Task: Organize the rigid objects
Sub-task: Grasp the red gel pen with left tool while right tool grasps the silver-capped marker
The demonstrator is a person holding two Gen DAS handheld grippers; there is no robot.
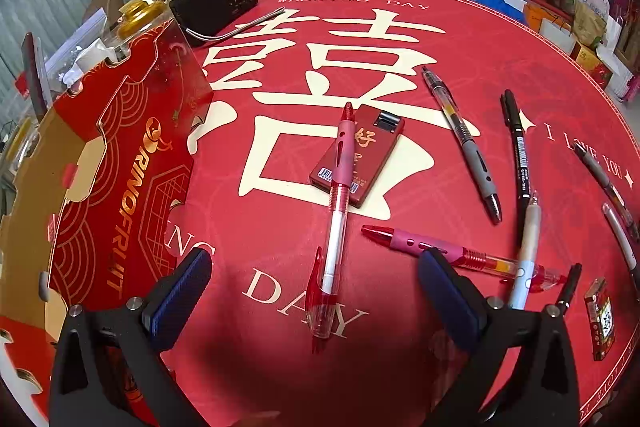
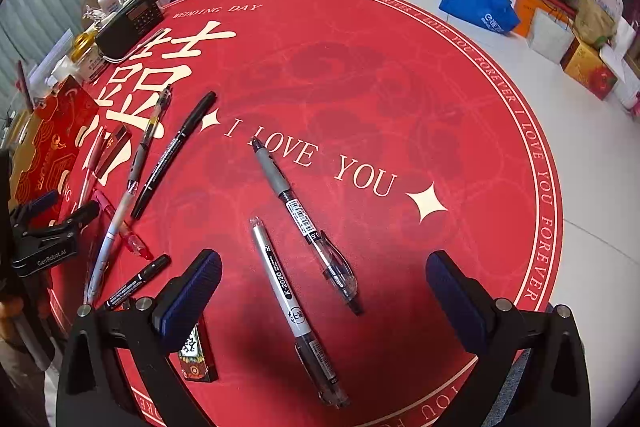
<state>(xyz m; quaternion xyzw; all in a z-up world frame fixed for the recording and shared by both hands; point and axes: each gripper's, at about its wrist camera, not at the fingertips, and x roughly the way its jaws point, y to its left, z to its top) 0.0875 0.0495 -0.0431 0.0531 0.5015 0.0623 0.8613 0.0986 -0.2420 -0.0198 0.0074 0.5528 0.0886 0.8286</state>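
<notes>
Pens lie loose all over the red mat point(image 1: 460, 39); none is gathered yet, so the sorting looks barely begun.

In the left wrist view, going left to right: a red box point(image 1: 132, 163) with scalloped cardboard edges fills the left side of the frame, its inside hidden, so I cannot tell whether anything is in it. It is probably where the things are meant to go. At centre a pink pen point(image 1: 335, 203) runs top to bottom, its upper end resting across a flat red case point(image 1: 364, 155). Low and right of centre a second pink pen point(image 1: 440, 247) lies crosswise, with a pale blue pen point(image 1: 526, 251) laid over its right end. Above these sit a grey pen point(image 1: 464, 143) and a black marker point(image 1: 518, 155). A small packet point(image 1: 600, 319) sits at lower right. The left gripper point(image 1: 316, 291) is spread wide and empty, hovering with the first pink pen's clip end between its tips.

In the right wrist view, the same cluster crowds the left edge. At centre lie a silver pen point(image 2: 288, 303) and a clear black pen point(image 2: 304, 215), close side by side, apart from the rest. The right gripper point(image 2: 324, 287) is spread wide too, empty, framing both.

Everything remains to be picked up.
</notes>
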